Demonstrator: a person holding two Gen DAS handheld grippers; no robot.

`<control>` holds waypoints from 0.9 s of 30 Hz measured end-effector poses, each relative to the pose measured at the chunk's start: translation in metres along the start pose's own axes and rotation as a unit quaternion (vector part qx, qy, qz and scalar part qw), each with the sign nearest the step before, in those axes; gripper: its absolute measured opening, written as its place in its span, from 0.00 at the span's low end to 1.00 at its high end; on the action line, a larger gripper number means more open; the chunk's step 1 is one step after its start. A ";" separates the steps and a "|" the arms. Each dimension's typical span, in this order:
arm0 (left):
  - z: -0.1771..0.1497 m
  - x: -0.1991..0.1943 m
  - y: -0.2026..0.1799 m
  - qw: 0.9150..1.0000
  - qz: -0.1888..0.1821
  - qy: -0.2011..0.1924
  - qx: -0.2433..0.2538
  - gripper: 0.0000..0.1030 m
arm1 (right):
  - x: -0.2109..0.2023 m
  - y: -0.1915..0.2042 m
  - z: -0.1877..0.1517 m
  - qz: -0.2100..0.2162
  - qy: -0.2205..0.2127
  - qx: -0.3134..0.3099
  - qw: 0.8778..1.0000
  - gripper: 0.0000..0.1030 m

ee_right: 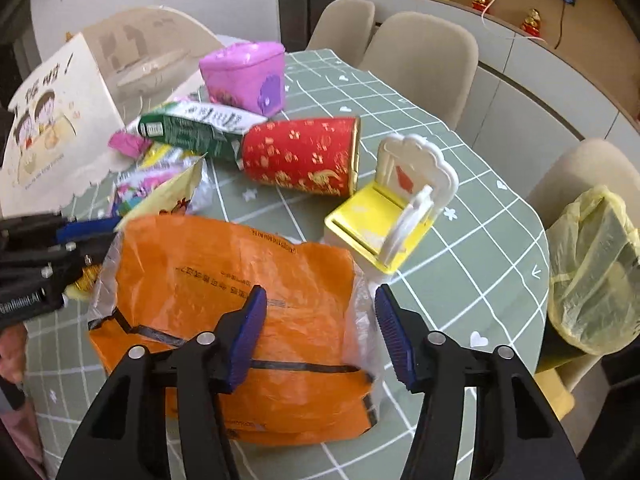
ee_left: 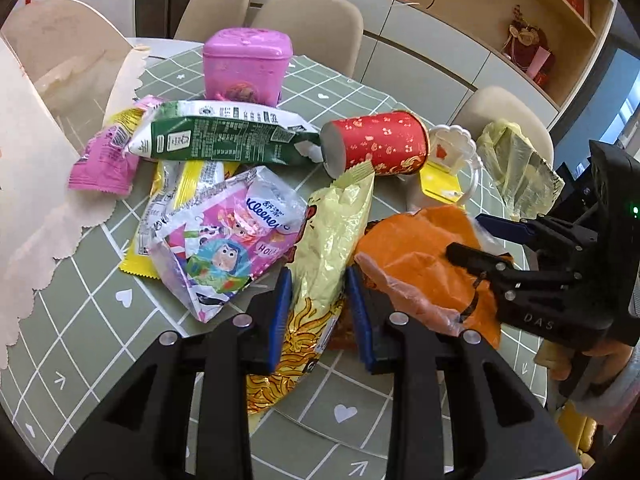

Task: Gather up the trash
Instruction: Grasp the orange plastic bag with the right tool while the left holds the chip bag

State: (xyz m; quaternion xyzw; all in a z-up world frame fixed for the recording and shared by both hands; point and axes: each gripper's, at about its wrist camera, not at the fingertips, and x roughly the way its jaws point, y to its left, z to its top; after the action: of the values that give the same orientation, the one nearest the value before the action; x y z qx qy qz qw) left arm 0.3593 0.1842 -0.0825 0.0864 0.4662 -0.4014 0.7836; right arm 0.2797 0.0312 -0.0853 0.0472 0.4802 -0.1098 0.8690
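Note:
Trash lies piled on a green checked tablecloth (ee_left: 80, 340). My left gripper (ee_left: 320, 316) is open, its blue pads either side of a yellow noodle wrapper (ee_left: 328, 248); whether they touch it is unclear. My right gripper (ee_right: 320, 336) is open above an orange plastic bag (ee_right: 224, 280), also in the left wrist view (ee_left: 416, 272). Nearby lie a Kleenex pack (ee_left: 224, 248), a green carton (ee_left: 216, 136), a red paper cup (ee_left: 376, 144) and a pink wrapper (ee_left: 104, 160).
A pink tin (ee_left: 244, 68) stands at the back. A yellow and white toy chair (ee_right: 396, 208) sits right of the cup. A bin lined with a yellow bag (ee_right: 592, 272) stands off the table's right edge. A cream paper bag (ee_right: 56, 124) stands at left. Chairs surround the table.

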 end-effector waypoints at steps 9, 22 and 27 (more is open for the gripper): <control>0.000 -0.007 0.005 0.999 -0.014 -0.025 -0.016 0.25 | -0.010 -0.036 -0.002 0.072 -0.015 0.046 0.996 0.19; 0.008 0.007 -0.023 0.998 0.015 0.018 -0.065 0.25 | 0.005 -0.056 -0.017 0.141 0.031 0.053 0.988 0.29; 0.019 0.001 -0.017 0.996 0.025 0.015 -0.087 0.25 | 0.003 -0.049 -0.004 0.152 0.034 0.024 0.987 0.12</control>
State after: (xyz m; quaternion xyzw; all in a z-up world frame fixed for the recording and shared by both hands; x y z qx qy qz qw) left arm 0.3594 0.1627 -0.0688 0.0354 0.5088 -0.3379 0.7910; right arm 0.2658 -0.0163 -0.0888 0.1446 0.4940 0.0139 0.8573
